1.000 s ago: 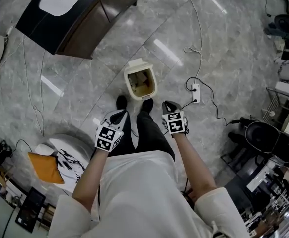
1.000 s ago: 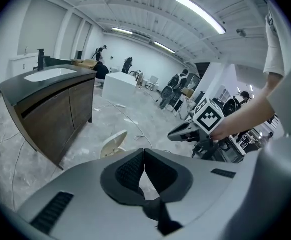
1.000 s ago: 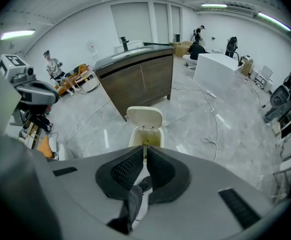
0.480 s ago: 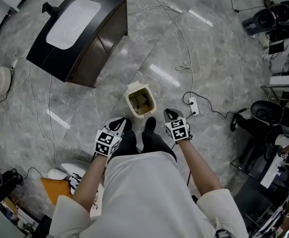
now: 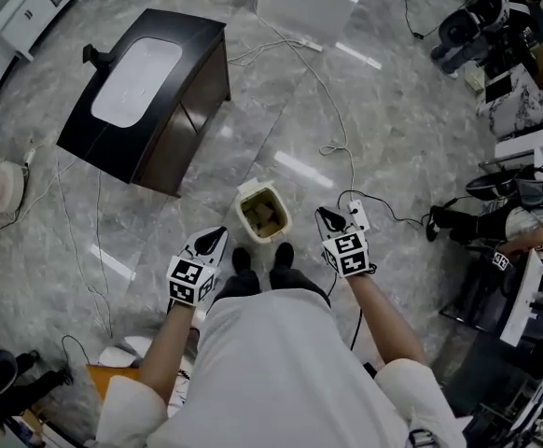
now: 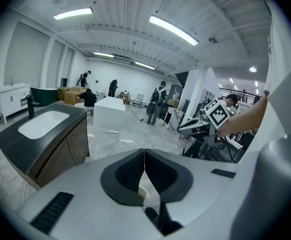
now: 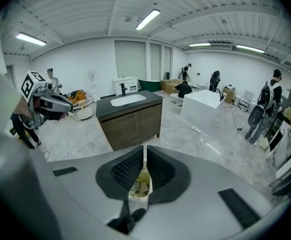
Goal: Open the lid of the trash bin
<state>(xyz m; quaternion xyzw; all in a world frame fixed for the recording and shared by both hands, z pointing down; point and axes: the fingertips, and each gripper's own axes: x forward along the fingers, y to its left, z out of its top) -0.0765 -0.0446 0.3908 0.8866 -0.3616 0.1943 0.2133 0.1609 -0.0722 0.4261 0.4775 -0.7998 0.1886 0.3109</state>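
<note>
Cream plastic trash bin (image 5: 242, 213) stands open on grey marbled floor (image 5: 421, 138), just ahead of the person's shoes (image 5: 284, 253).
Both forearms reach down; left gripper (image 5: 217, 234) and right gripper (image 5: 324, 215) flank it, ribbed black pads (image 6: 130, 173) closed together, holding nothing.

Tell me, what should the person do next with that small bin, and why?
Probably just lower both arms: the trash bin already stands open, contents showing, while the left gripper and right gripper are shut, empty, clear of it.
</note>
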